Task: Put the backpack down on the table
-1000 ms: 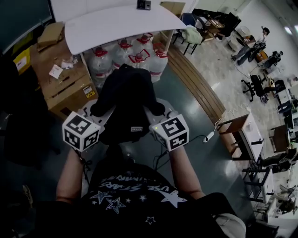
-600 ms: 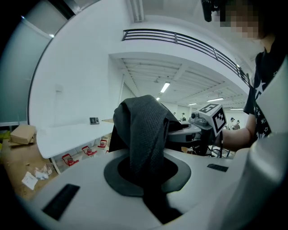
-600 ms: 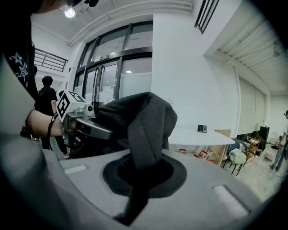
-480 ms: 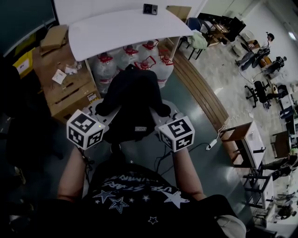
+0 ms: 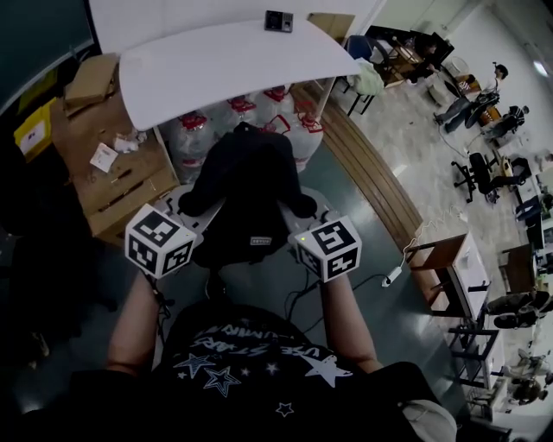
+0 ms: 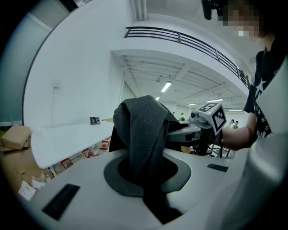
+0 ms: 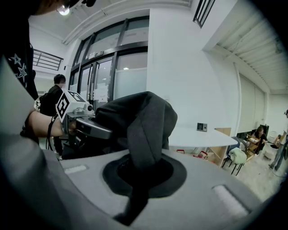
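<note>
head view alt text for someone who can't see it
A black backpack hangs gripped by the left hand-held gripper and the right hand-held gripper, short of a white table with water jugs beneath.

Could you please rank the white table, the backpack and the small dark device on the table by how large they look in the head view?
Largest: table.
Next: backpack, enlarged by nearness to the camera.
Smallest: device, clearly.
</note>
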`<state>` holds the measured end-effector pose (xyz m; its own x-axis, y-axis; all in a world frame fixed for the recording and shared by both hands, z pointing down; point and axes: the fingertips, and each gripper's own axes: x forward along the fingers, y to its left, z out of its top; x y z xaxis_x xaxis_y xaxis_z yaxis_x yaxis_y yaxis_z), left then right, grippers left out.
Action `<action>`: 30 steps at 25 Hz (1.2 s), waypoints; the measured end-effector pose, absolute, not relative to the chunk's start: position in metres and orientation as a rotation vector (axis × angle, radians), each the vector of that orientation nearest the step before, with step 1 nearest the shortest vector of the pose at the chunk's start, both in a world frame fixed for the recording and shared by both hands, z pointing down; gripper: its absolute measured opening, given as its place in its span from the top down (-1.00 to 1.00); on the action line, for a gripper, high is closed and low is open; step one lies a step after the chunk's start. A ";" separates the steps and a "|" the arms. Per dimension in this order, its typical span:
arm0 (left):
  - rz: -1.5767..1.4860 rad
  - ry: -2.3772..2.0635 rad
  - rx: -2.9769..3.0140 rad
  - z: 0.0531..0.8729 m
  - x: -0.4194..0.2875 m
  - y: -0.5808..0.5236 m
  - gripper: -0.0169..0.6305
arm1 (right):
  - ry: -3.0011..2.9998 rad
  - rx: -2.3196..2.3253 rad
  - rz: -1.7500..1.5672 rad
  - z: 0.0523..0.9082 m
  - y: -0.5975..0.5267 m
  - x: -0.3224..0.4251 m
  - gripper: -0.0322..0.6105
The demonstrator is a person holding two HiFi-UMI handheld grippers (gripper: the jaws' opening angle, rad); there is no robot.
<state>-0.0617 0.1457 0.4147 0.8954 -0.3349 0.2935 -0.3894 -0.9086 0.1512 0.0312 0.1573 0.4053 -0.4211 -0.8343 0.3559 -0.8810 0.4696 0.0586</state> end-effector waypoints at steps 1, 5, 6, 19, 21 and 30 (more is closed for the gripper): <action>0.387 -0.549 2.855 0.415 -0.062 0.138 0.82 | -2.383 1.451 0.195 0.406 0.150 0.031 0.88; 0.389 -0.530 2.861 0.415 -0.066 0.113 0.82 | -2.373 1.459 0.195 0.406 0.125 0.027 0.88; 0.390 -0.525 2.862 0.415 -0.067 0.108 0.81 | -2.370 1.462 0.197 0.406 0.121 0.026 0.88; 0.392 -0.431 2.855 0.428 -0.076 0.077 0.81 | -2.305 1.522 0.230 0.420 0.096 0.016 0.88; 0.394 -0.426 2.842 0.432 -0.072 0.075 0.81 | -2.301 1.515 0.230 0.422 0.093 0.020 0.88; 0.432 -0.512 2.799 0.441 -0.058 0.043 0.81 | -2.360 1.436 0.254 0.435 0.056 0.036 0.88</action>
<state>-0.0578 0.0427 0.4409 0.8937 -0.3007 0.3330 -0.3789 -0.9033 0.2010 0.0357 0.0555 0.4351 -0.4155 -0.8183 0.3971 -0.8841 0.4659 0.0351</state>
